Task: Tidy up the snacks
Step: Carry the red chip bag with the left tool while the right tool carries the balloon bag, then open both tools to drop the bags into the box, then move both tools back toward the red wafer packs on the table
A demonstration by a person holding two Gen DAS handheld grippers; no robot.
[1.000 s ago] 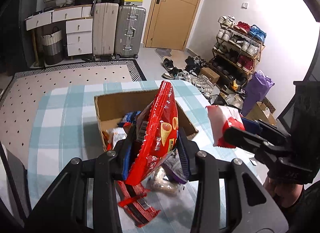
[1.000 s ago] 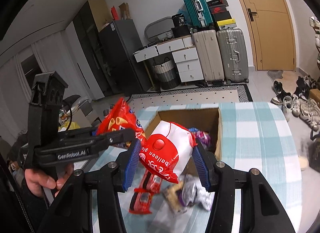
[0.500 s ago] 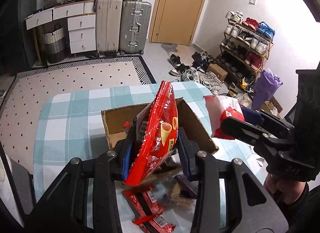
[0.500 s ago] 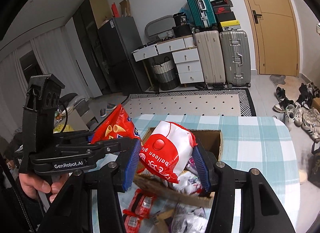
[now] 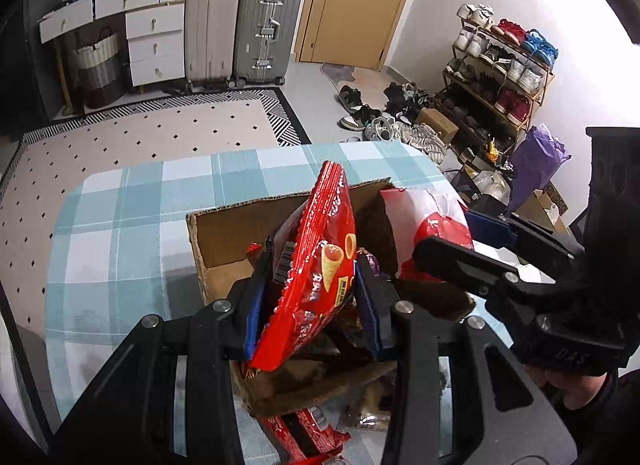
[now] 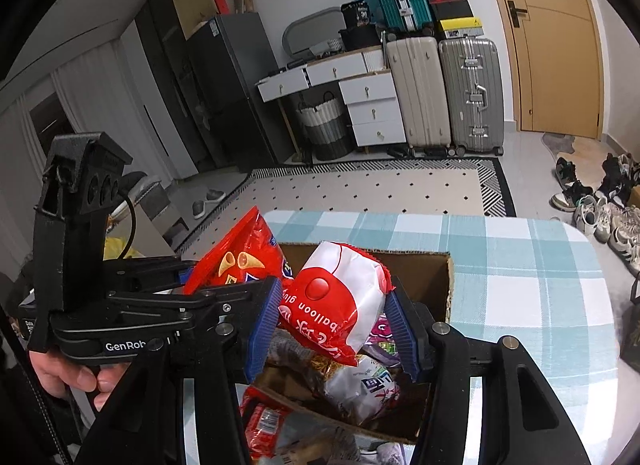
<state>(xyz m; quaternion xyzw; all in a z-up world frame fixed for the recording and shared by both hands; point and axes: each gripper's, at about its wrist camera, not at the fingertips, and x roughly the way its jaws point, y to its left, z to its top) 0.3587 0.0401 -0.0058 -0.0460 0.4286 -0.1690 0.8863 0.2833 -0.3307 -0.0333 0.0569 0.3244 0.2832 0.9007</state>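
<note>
Both snack bags are hanging over the open cardboard box [image 6: 440, 265] on the worktop [image 5: 120, 225], the left tool [image 5: 308, 297] clamping the red cone-snack bag [image 5: 320, 265] and the right tool [image 6: 332, 325] clamping the red-and-white bag [image 6: 340, 305], so next calls for lowering and letting go inside.

Suitcases [image 5: 240, 25] beside wooden door [image 5: 356, 5]

Red bag [image 5: 320, 265], blue-checked tablecloth [image 5: 120, 225], brown box [image 5: 224, 233].
</note>
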